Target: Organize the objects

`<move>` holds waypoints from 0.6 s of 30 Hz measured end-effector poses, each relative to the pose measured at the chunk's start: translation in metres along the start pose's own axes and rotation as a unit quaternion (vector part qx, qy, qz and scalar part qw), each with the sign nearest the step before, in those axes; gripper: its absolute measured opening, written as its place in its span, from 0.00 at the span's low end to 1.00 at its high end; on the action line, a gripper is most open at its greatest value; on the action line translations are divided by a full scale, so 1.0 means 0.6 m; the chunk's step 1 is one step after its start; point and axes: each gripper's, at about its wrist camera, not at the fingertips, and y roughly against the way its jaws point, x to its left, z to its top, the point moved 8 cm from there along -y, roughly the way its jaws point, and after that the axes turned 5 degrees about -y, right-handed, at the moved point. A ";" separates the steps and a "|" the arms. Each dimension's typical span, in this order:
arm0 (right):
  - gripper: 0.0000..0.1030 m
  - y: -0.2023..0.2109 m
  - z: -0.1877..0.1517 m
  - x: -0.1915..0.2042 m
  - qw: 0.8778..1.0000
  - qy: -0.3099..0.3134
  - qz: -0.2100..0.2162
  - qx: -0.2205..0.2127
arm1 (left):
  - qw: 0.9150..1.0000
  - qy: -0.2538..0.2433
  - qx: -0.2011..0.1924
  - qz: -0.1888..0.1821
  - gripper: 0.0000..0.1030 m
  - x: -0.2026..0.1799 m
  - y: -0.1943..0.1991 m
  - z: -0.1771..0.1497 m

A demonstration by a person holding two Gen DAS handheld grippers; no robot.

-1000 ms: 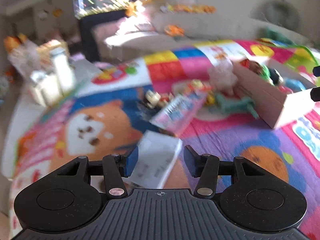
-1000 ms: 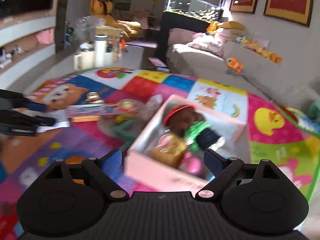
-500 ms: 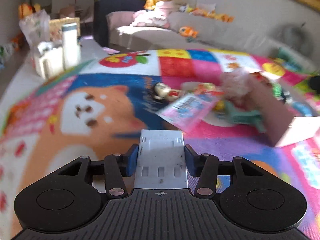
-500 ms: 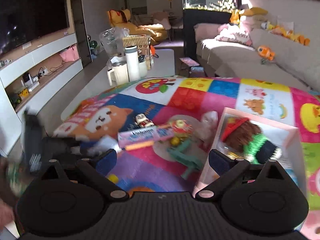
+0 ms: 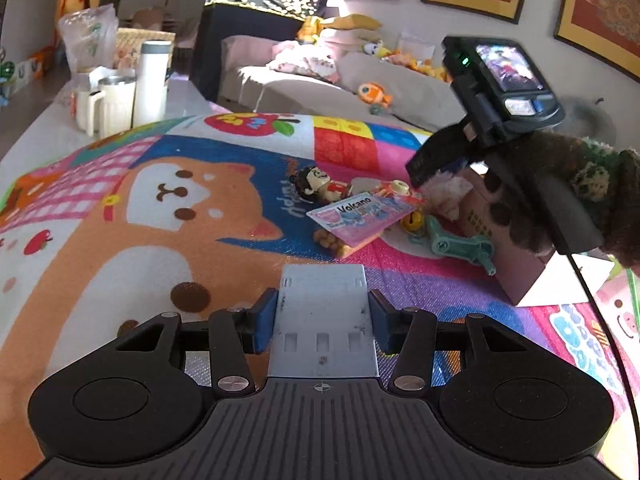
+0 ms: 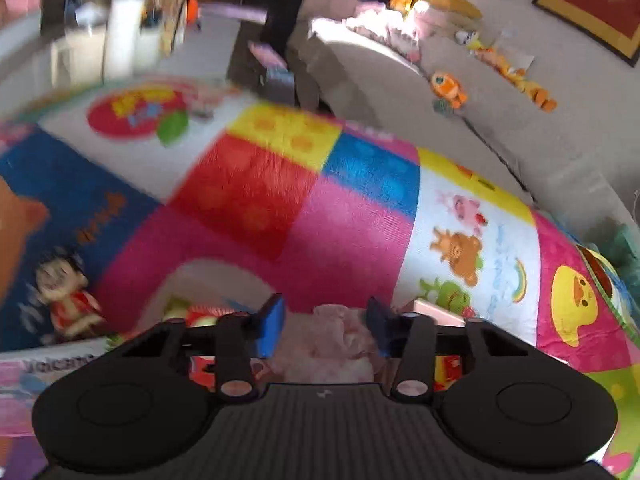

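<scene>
Flat grey plastic tray clamped in left gripper; right gripper closing around fluffy pale-pink soft toy; shallow grip, might slip.

Black hand-held grippers, blue pads, knit sleeve.

Left gripper: matte black, ribbed deck, small crosshair mark at front centre, two round discs on teardrop side plates, silver screw heads on linkage arms, blue fingertips. Right gripper: same black build, ribbed deck, silver screws, blue pads. From the left camera, seen as a black block with small lit screen, green light, thin black cable. Gripped by a hand in dark brown knit sleeve with green and tan flecks.
</scene>
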 end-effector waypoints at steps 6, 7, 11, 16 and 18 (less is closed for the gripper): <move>0.19 0.035 -0.041 -0.002 0.994 -0.042 0.083 0.059 | 1.000 0.013 -0.002 -0.005 0.51 0.003 0.001 0.000; 0.19 0.045 -0.053 -0.004 0.991 -0.051 0.103 0.069 | 1.000 0.014 -0.002 -0.005 0.51 0.003 0.001 0.000; 0.19 0.097 -0.108 0.004 0.977 -0.072 0.175 0.094 | 1.000 0.015 -0.002 -0.006 0.51 0.002 0.001 0.000; 0.19 0.172 -0.182 0.037 0.950 -0.062 0.272 0.138 | 1.000 0.027 -0.004 -0.010 0.52 0.005 0.003 -0.001; 0.20 0.210 -0.196 0.048 0.945 -0.039 0.297 0.133 | 1.000 0.026 -0.004 -0.008 0.52 0.004 0.004 -0.001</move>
